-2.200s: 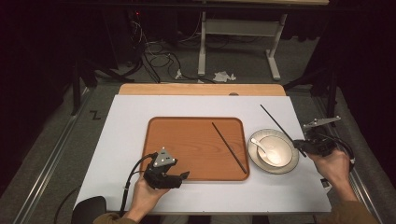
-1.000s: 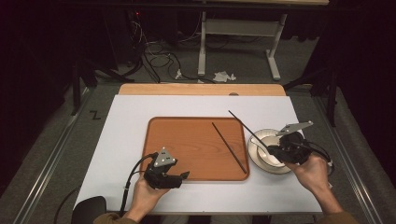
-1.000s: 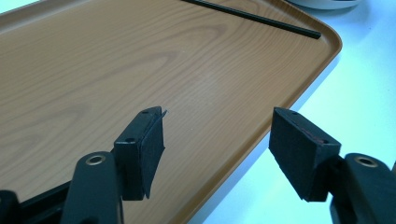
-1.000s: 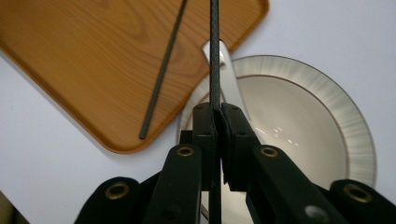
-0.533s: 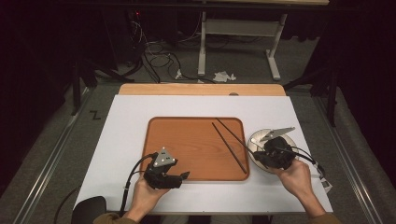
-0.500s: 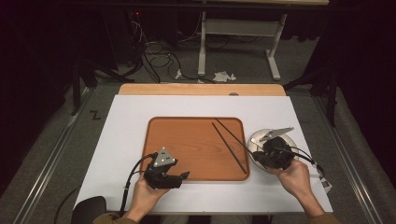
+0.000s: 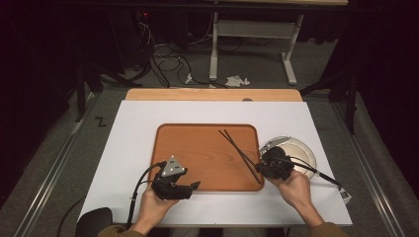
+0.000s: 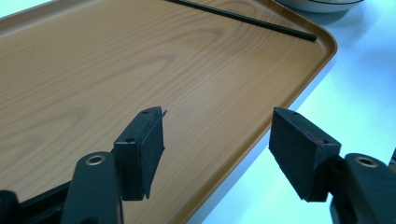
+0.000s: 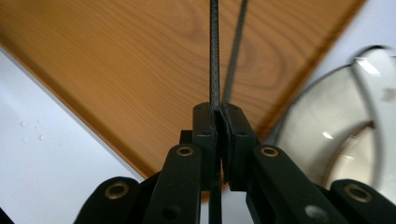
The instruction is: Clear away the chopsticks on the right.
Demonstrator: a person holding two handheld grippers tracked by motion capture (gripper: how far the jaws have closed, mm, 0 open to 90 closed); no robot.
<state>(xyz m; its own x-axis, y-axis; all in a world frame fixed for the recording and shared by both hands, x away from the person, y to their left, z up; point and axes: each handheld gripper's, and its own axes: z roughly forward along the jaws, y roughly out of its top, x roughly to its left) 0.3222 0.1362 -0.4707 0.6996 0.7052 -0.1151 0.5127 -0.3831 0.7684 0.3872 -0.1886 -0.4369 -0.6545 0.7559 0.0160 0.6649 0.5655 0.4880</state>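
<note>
A brown wooden tray [image 7: 197, 153] lies in the middle of the white table. One black chopstick [image 7: 254, 175] rests slantwise on its right part and also shows at the top of the left gripper view [image 8: 243, 18]. My right gripper [image 7: 262, 169] hovers at the tray's right edge, shut on a second black chopstick [image 7: 237, 143] that runs almost parallel to the first. In the right gripper view the held chopstick [image 9: 214, 56] sticks out of the closed pads [image 9: 219, 116], with the lying chopstick [image 9: 236, 51] just beside it. My left gripper [image 7: 194, 186] [image 8: 217, 135] stands open and empty over the tray's front edge.
A white plate [image 7: 302, 149] [image 9: 327, 116] with a smaller white dish in it sits right of the tray, just behind my right hand. A strip of wooden board [image 7: 212, 95] borders the table's far edge. Cables trail from both grippers.
My right gripper has carried its chopstick left and down, from above the plate to the tray's right edge, beside the lying chopstick. The left gripper has stayed put.
</note>
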